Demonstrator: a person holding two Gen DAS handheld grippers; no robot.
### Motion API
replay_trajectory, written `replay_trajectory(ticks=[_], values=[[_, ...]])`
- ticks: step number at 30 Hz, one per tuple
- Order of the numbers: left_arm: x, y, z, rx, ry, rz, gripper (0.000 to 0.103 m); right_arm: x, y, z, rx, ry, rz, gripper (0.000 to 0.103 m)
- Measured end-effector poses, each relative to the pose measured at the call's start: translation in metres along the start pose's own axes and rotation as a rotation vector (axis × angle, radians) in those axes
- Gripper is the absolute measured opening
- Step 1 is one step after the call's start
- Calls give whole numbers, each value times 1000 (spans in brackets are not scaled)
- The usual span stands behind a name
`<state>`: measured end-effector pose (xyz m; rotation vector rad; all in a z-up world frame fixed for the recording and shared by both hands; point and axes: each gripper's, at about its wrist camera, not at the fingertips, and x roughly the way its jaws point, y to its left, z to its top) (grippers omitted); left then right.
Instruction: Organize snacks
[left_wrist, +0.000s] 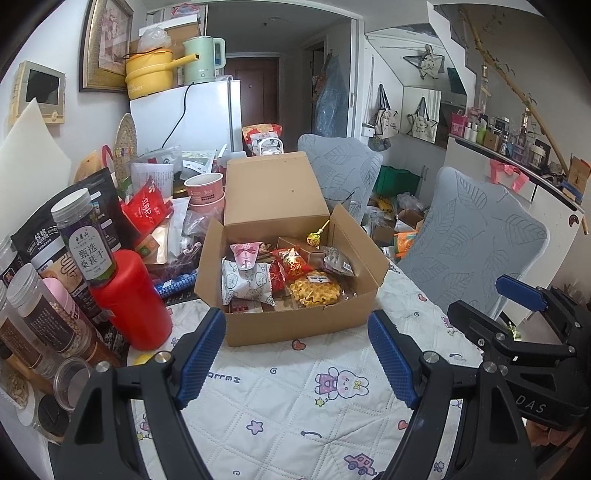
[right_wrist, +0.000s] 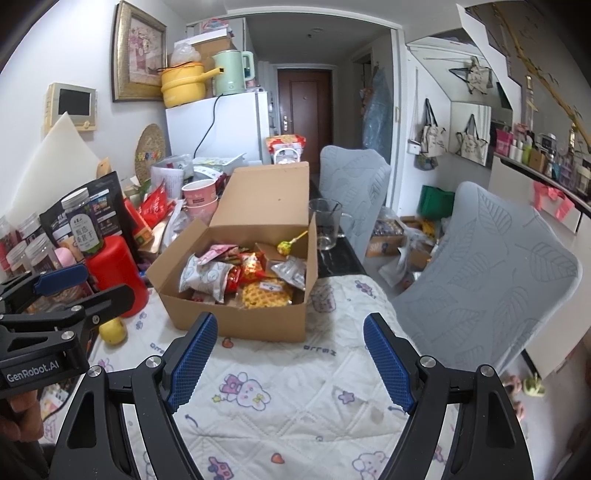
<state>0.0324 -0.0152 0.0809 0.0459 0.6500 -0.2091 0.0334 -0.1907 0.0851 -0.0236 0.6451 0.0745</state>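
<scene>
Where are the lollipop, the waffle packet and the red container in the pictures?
lollipop (left_wrist: 314, 237): left wrist view, on its wrapped yellow head.
waffle packet (left_wrist: 314, 290): left wrist view, middle of the yellow waffle.
red container (right_wrist: 114, 278): right wrist view, on its front wall.

Brown cardboard box (left_wrist: 295, 325); yellow waffle (left_wrist: 314, 291); red canister (left_wrist: 133, 299); white quilted cloth (left_wrist: 295, 406) printed with pink rabbits; grey leaf-patterned chair cover (left_wrist: 472, 243); blue pads (left_wrist: 201, 354).
</scene>
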Motion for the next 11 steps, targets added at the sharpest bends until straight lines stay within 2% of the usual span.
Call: replay_trajectory(ticks=[11], values=[[3,0,-2,2,8,2,79,8,-4,-1,7,19,4,82]])
